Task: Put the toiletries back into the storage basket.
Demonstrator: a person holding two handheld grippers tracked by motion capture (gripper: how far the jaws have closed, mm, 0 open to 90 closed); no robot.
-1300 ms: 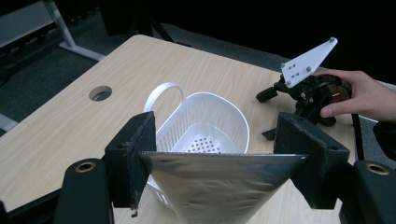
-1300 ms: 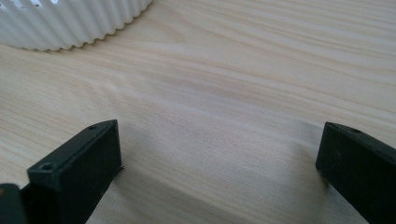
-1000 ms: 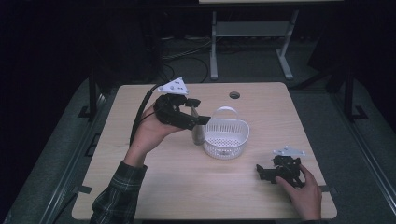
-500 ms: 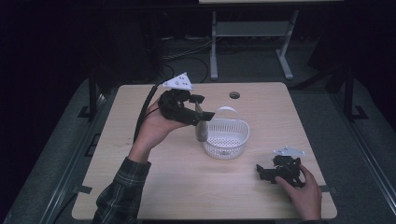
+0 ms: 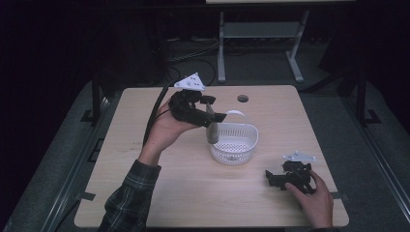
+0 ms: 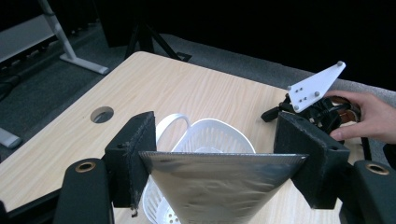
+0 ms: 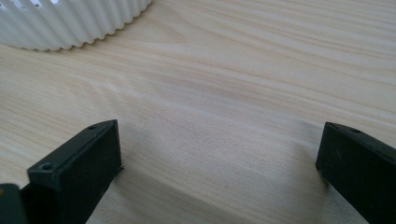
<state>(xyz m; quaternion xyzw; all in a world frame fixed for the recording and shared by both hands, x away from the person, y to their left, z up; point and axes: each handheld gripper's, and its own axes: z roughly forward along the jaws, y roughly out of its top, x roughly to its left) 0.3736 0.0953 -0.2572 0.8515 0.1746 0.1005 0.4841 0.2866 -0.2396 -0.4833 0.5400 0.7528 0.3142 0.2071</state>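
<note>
Work in hand: the left gripper holds a silver foil pouch above the near-left rim of a white basket; the likely aim is to drop the pouch into the basket

Pouch, where: pinched by its top edge between the left gripper's two black fingers; it hangs down narrowing toward the bottom, just over the basket's edge, clear of the surface

Left fingers: closed on the pouch, one pad at each end of the sealed top strip; the strip is stretched flat between them

Right gripper: resting low on the surface near the front right corner, well apart from the basket; its fingers stand wide open with only bare wood between them

Basket: white plastic with holes in the floor, a ribbed outer wall and a looped handle at the far side; it sits near the middle of the surface; nothing can be made out inside it

How the pouch should handle: light and thin by the look of it; the foil is smooth and probably slippery, and soft enough to crease or fold if squeezed mid-body; whether it holds anything I cannot tell

Where to hold: the crimped top seal, as now; that strip is the stiffest part and its serrated edge gives the pads some bite

Risk: the hanging tip may catch on the basket rim and tip the pouch outside
</note>
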